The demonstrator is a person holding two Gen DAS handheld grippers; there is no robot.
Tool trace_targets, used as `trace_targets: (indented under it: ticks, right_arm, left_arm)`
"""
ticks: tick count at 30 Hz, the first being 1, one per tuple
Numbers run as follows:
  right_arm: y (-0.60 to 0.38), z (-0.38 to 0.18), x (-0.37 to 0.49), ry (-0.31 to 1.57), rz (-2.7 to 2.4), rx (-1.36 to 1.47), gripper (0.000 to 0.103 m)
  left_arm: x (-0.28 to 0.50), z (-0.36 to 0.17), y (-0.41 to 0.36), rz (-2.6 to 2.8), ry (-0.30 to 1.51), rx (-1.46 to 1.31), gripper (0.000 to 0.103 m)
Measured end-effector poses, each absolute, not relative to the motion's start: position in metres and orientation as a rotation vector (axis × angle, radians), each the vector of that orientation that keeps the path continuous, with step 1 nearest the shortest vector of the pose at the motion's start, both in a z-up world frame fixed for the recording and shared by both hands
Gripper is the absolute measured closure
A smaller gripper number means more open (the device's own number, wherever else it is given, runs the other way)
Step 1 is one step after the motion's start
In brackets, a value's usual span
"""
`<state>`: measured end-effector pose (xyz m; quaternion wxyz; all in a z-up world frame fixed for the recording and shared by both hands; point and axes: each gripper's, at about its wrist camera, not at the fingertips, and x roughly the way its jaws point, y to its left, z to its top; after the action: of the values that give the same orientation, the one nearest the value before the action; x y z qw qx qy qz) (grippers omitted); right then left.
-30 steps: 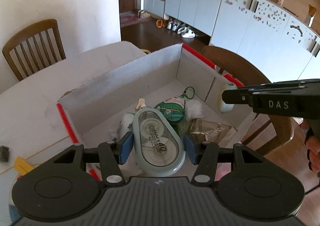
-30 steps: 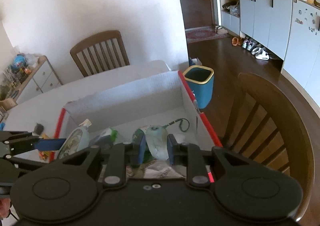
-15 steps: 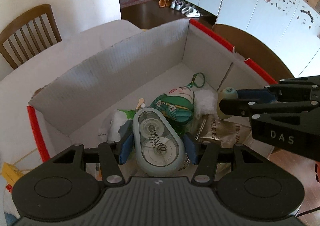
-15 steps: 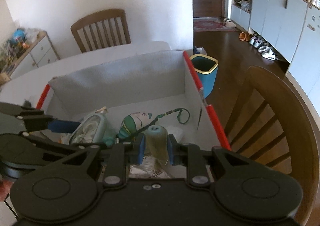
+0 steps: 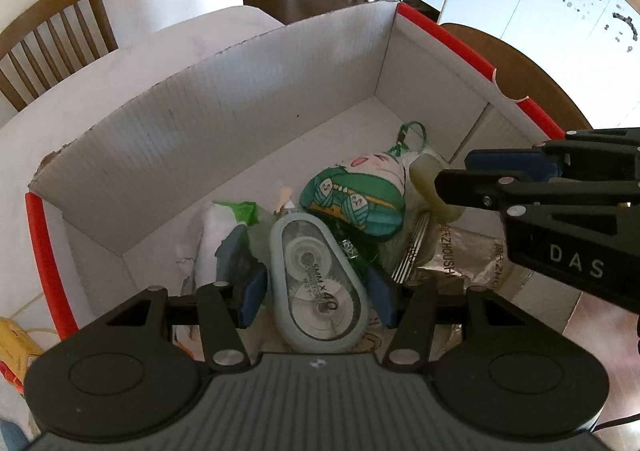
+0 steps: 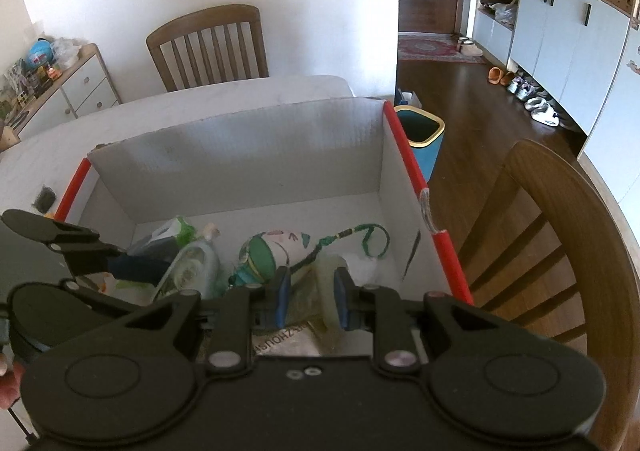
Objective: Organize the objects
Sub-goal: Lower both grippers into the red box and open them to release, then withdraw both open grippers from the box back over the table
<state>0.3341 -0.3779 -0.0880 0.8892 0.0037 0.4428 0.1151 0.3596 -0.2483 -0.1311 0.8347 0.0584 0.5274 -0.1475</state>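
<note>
Left tool (image 5: 316, 291) gapes around tape dispenser (image 5: 318, 283); right tool (image 6: 308, 301) grips roll (image 6: 326, 291).

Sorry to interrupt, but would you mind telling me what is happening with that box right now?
A person with two handheld grippers is packing small items into a white cardboard box with red edges. The left gripper has its jaws open either side of a correction tape dispenser in the box. The right gripper holds a pale roll over the box, beside a green plush charm.
</note>
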Motion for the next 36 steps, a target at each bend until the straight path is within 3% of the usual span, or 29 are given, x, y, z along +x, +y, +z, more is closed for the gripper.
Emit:
trace_targets:
  ticks: [9, 31, 36]
  right_arm:
    - [-0.383, -0.081, 0.327, 0.925, 0.254, 0.05, 0.075]
    - [-0.376, -0.037, 0.266, 0.865, 0.332, 0.096, 0.056]
    - [-0.364, -0.028, 0.25, 0.842, 0.338, 0.097, 0.042]
  left_arm:
    - [0.35, -0.117, -0.234, -0.308, 1.082, 0.063, 0.042]
    - [0.277, -0.047, -0.187, -0.278, 0.851, 0.028, 0.041]
    - [0.254, -0.033, -0.17, -0.271, 0.814, 0.017, 0.038]
